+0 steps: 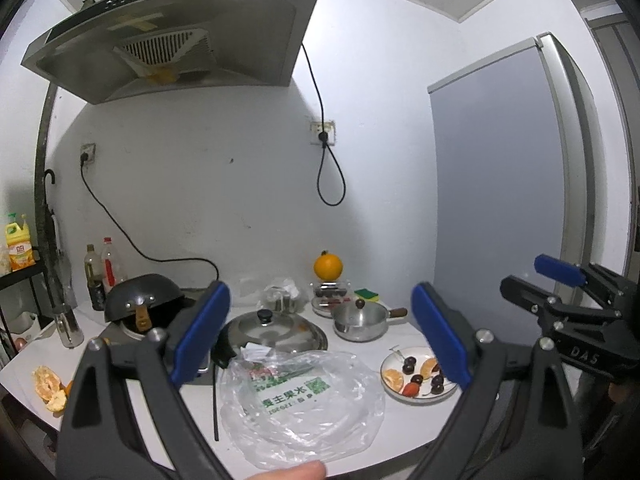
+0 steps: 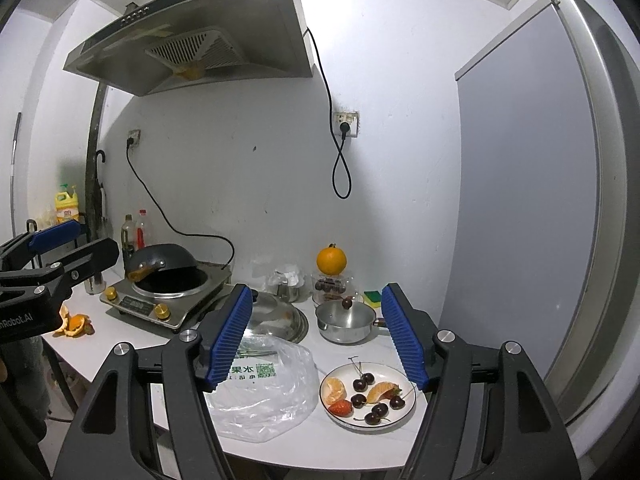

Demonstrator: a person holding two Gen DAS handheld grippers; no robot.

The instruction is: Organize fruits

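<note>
A white plate (image 2: 406,410) near the counter's front right holds orange segments (image 2: 335,391), dark cherries (image 2: 363,382) and a strawberry (image 2: 341,407); it also shows in the left wrist view (image 1: 390,388). A whole orange (image 2: 331,261) sits on a clear box of fruit (image 2: 333,285) by the back wall. A crumpled clear plastic bag (image 1: 300,396) lies at the front middle. My left gripper (image 1: 320,336) is open and empty above the bag. My right gripper (image 2: 316,336) is open and empty above the plate and the bag.
An induction cooker with a tilted black wok (image 2: 164,260) stands at left, orange peel (image 2: 76,325) beside it. A steel lid (image 1: 272,330), a small steel saucepan (image 2: 346,320), a sponge (image 2: 373,297) and bottles (image 2: 134,232) fill the back. A grey fridge (image 2: 528,184) stands at right.
</note>
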